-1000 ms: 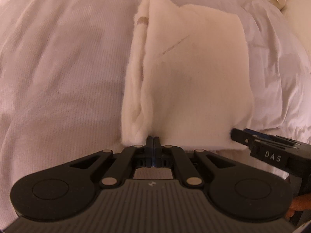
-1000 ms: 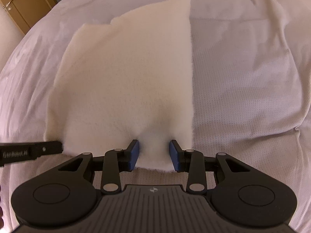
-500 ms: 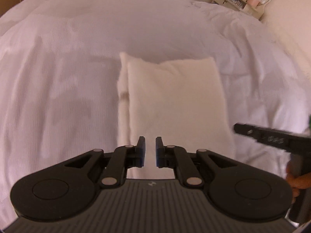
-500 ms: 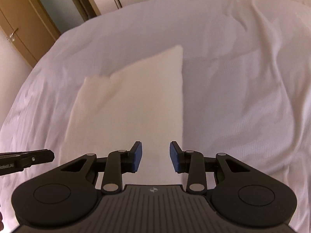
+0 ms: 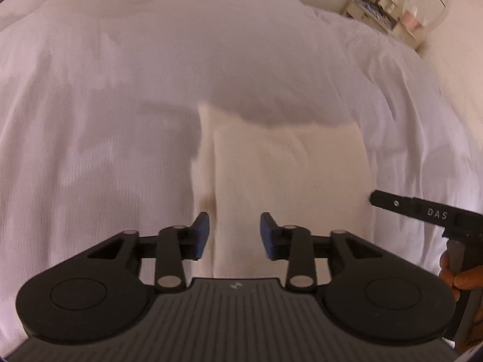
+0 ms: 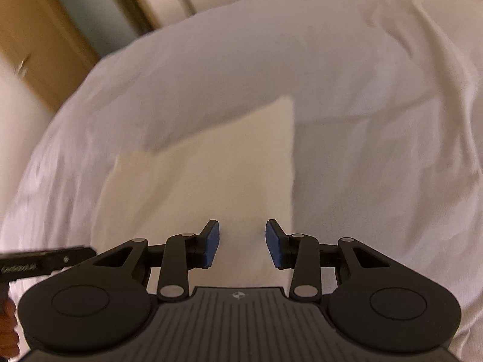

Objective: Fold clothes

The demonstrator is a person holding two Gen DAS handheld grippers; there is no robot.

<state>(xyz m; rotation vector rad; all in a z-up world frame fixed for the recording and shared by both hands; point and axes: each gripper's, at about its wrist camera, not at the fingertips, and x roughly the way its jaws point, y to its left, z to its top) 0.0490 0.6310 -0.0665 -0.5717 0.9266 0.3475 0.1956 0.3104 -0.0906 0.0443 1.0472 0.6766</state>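
A cream fleece garment (image 5: 286, 175) lies folded into a flat rectangle on the white bed; it also shows in the right wrist view (image 6: 211, 187). My left gripper (image 5: 235, 235) is open and empty, held above the garment's near edge. My right gripper (image 6: 241, 242) is open and empty, also above the near edge. The right gripper's side shows at the right of the left wrist view (image 5: 422, 214). The left gripper's side shows at the left of the right wrist view (image 6: 45, 261).
The white bed cover (image 5: 105, 150) spreads all around the garment, with wrinkles at the right (image 6: 422, 90). A shelf with small items (image 5: 401, 15) stands past the bed's far right corner. A wooden door (image 6: 33, 48) stands beyond the bed at the left.
My left gripper opened and let go of the garment's near edge. Both grippers pulled back and up from the garment, which now looks smaller and lies flat.
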